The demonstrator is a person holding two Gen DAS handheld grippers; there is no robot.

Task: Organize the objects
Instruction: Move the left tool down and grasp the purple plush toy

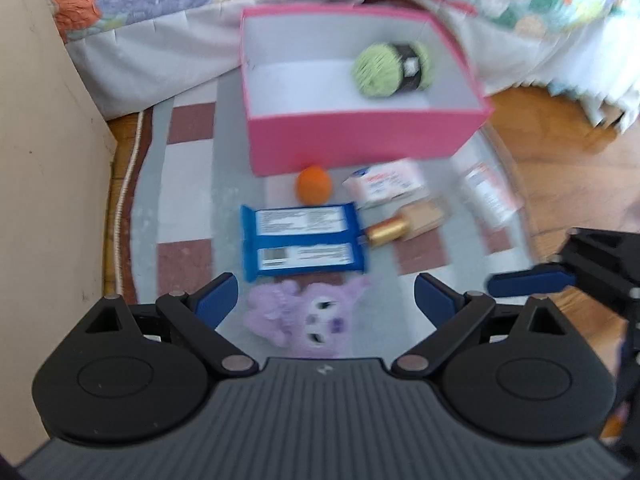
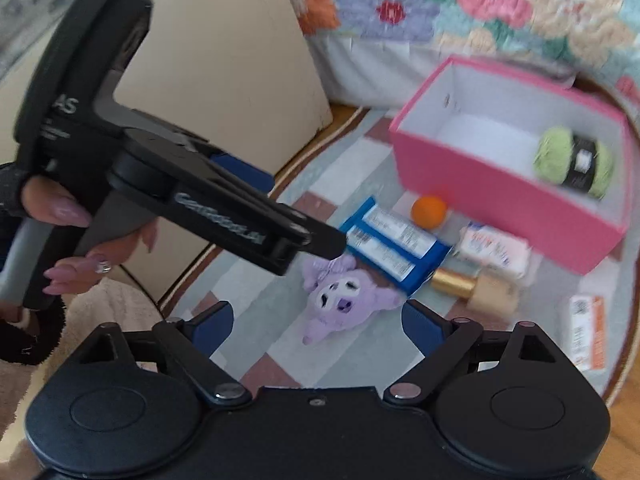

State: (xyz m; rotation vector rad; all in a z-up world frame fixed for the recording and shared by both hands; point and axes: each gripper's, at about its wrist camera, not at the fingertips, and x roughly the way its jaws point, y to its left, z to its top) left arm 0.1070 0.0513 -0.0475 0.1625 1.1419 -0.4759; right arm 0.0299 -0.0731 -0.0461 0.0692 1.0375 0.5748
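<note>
A pink box (image 1: 360, 136) (image 2: 500, 196) stands on the rug with a green yarn ball (image 1: 390, 66) (image 2: 574, 162) inside. In front of it lie an orange ball (image 1: 314, 185) (image 2: 429, 211), a blue packet (image 1: 302, 242) (image 2: 394, 246), a white packet (image 1: 384, 184) (image 2: 494, 250), a gold-capped bottle (image 1: 404, 226) (image 2: 476, 286), a white-and-orange pack (image 1: 490, 194) (image 2: 586, 330) and a purple plush (image 1: 304, 318) (image 2: 344, 300). My left gripper (image 1: 326, 304) is open and empty above the plush. My right gripper (image 2: 318, 326) is open and empty, near the plush.
The things lie on a checked round rug (image 1: 184, 184) (image 2: 344, 168) on a wooden floor (image 1: 560, 136). A beige cabinet side (image 1: 44, 152) (image 2: 224, 64) stands at the left. A floral bedspread (image 1: 200, 0) (image 2: 480, 8) hangs behind the box.
</note>
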